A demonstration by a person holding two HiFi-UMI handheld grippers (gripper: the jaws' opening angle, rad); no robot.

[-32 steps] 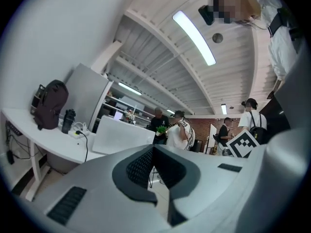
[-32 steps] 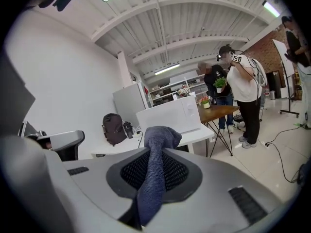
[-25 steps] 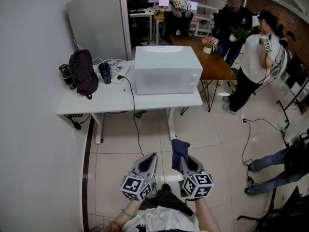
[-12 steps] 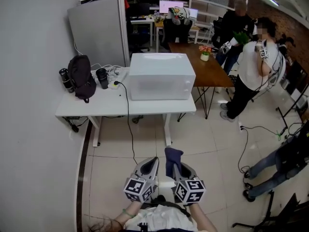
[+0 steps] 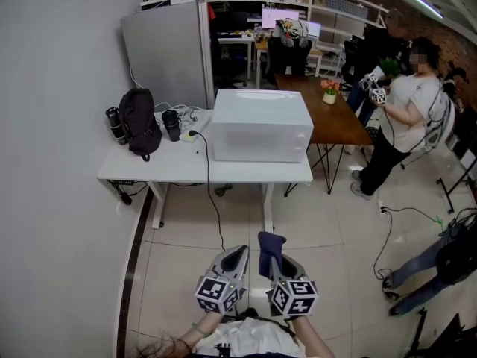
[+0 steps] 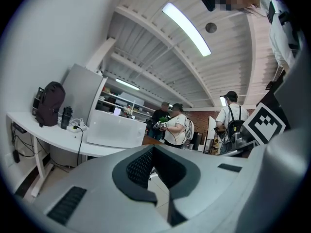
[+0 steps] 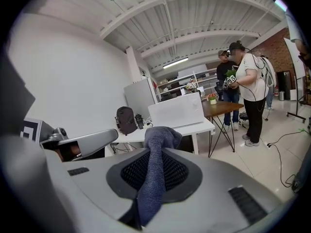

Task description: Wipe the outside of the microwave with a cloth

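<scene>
microwave (image 5: 261, 125) on table (image 5: 179, 171); backpack (image 5: 139, 121) near; right gripper (image 5: 277, 258) pinches cloth (image 5: 268, 243)

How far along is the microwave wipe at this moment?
Done: the cloth is clamped in the right gripper. In hand: both grippers are held low by the person's body, the left gripper shut and empty, across a stretch of floor from the microwave on the table. Left: all the wiping; the cloth is nowhere near the microwave yet.

open tiled floor (image 5: 186, 245) leads to the white table (image 5: 246, 171); a backpack (image 5: 140, 121) and flask (image 5: 172, 124) stand left of the microwave (image 5: 261, 125).
</scene>
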